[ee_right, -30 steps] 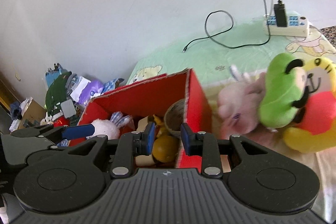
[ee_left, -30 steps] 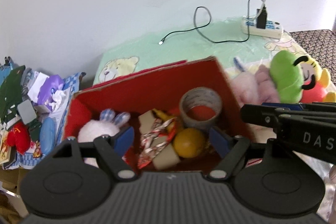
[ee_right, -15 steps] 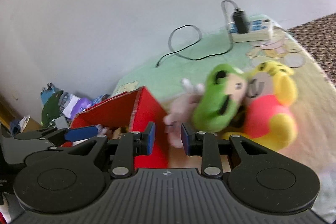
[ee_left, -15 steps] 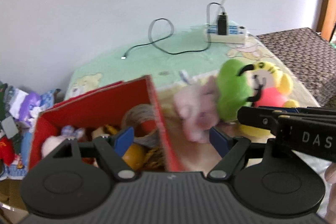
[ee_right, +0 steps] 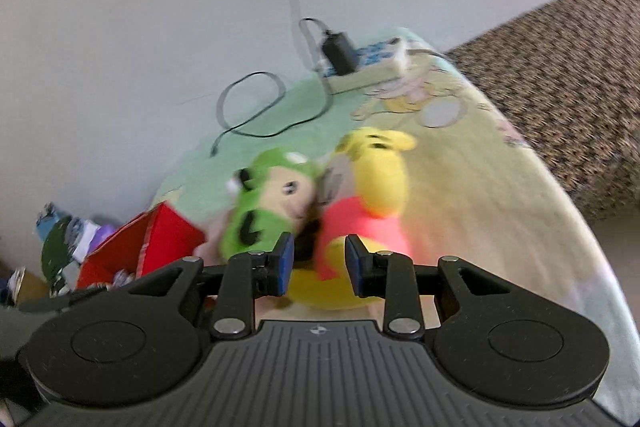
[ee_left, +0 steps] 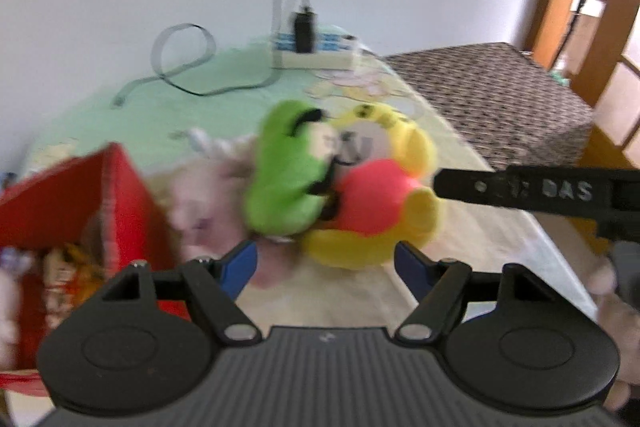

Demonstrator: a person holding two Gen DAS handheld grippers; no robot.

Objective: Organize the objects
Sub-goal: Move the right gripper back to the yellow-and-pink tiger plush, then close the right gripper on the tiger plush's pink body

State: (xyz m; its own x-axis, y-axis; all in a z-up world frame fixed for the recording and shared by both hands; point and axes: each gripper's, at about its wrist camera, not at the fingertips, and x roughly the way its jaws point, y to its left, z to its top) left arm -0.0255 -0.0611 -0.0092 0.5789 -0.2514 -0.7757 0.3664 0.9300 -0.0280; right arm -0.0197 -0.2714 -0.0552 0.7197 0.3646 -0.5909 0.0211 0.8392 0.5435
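Observation:
A green plush (ee_left: 288,167) (ee_right: 268,203), a yellow plush in a pink shirt (ee_left: 372,195) (ee_right: 368,203) and a pale pink plush (ee_left: 204,203) lie together on the table's cartoon-print cloth (ee_left: 168,115). A red box (ee_left: 72,203) (ee_right: 160,239) holding small items stands to their left. My left gripper (ee_left: 326,267) is open and empty, just short of the plushes. My right gripper (ee_right: 320,261) is partly open and empty, close in front of the yellow plush. The right gripper's body (ee_left: 540,191) shows in the left wrist view.
A white power strip (ee_left: 316,51) (ee_right: 368,67) with a black charger and a looped cable (ee_left: 184,67) lies at the back by the wall. A brown patterned surface (ee_left: 500,99) lies to the right. Cluttered items (ee_right: 64,243) lie left of the box.
Both grippers have swung right, from over the red box to the plush toys. The right gripper's jaws have widened slightly. Both views are motion-blurred.

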